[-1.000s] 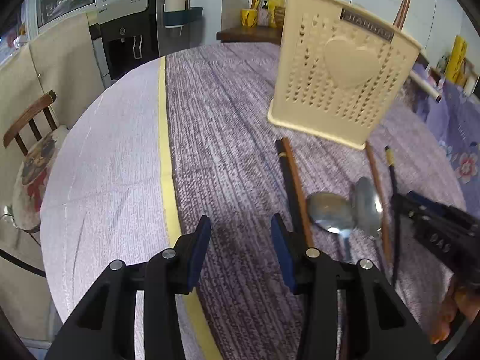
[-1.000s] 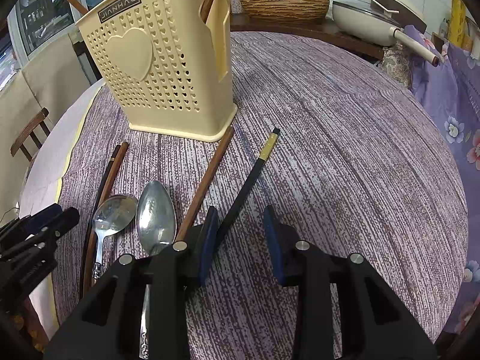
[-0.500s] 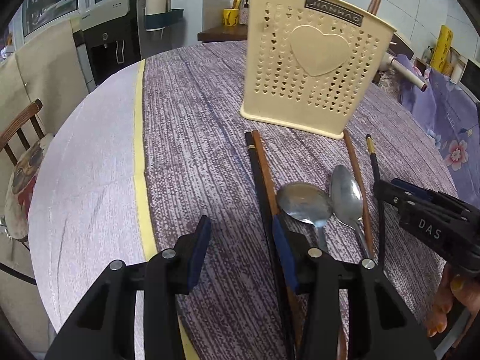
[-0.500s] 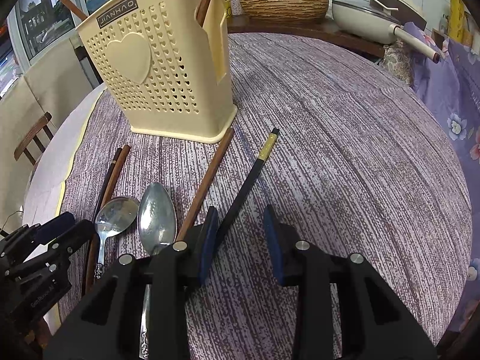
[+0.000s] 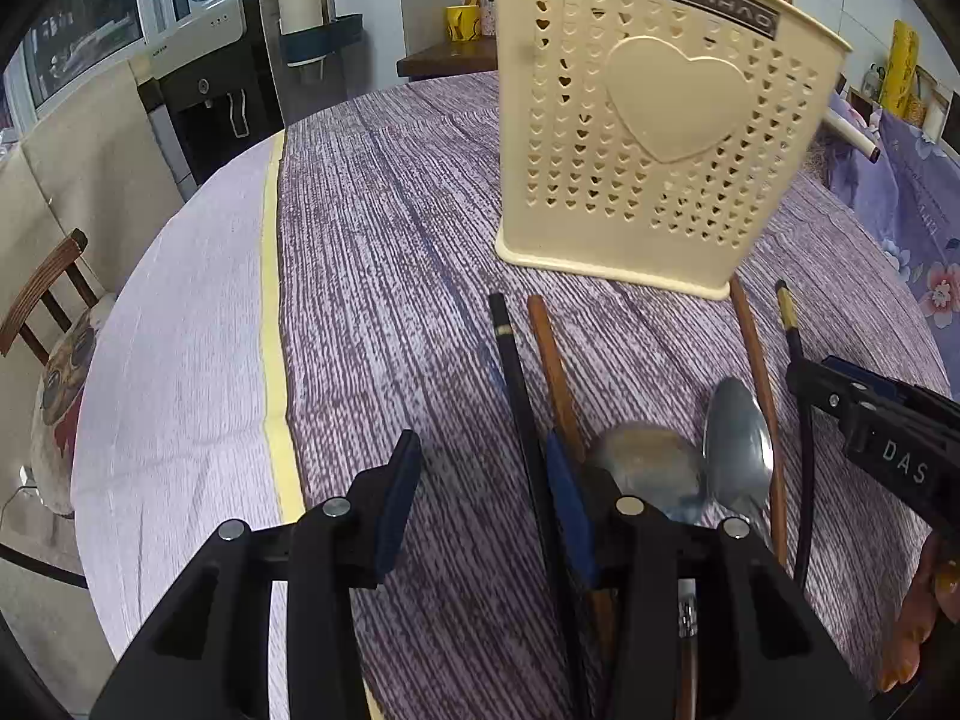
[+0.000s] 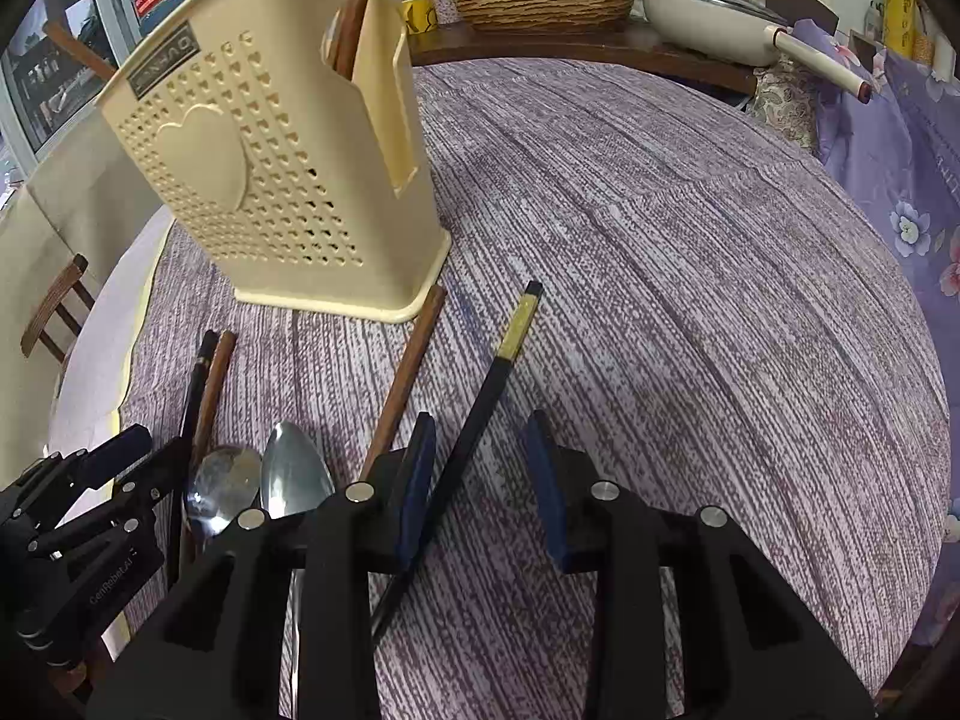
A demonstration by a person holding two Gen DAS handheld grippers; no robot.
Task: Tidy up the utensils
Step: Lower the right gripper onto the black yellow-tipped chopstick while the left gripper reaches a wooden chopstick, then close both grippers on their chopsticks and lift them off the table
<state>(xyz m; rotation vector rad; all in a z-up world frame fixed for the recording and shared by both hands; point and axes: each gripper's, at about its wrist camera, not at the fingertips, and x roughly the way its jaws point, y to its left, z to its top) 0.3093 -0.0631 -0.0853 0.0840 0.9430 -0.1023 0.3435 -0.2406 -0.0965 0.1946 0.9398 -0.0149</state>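
1. The left gripper has its jaws apart with nothing clamped; a black chopstick runs just inside its right pad, and a brown chopstick lies beside that pad.
2. The right gripper also stands apart and empty, straddling a black chopstick with a gold band.
3. To grip well, each gripper should probably centre over a single stick before closing, so the neighbouring one is not pinched too.
4. Two spoons lie between the grippers, close enough to be knocked.
5. The cream holder stands upright beyond the sticks; another brown chopstick nearly touches its base.
6. The tablecloth to the right is bare, giving room to lift.
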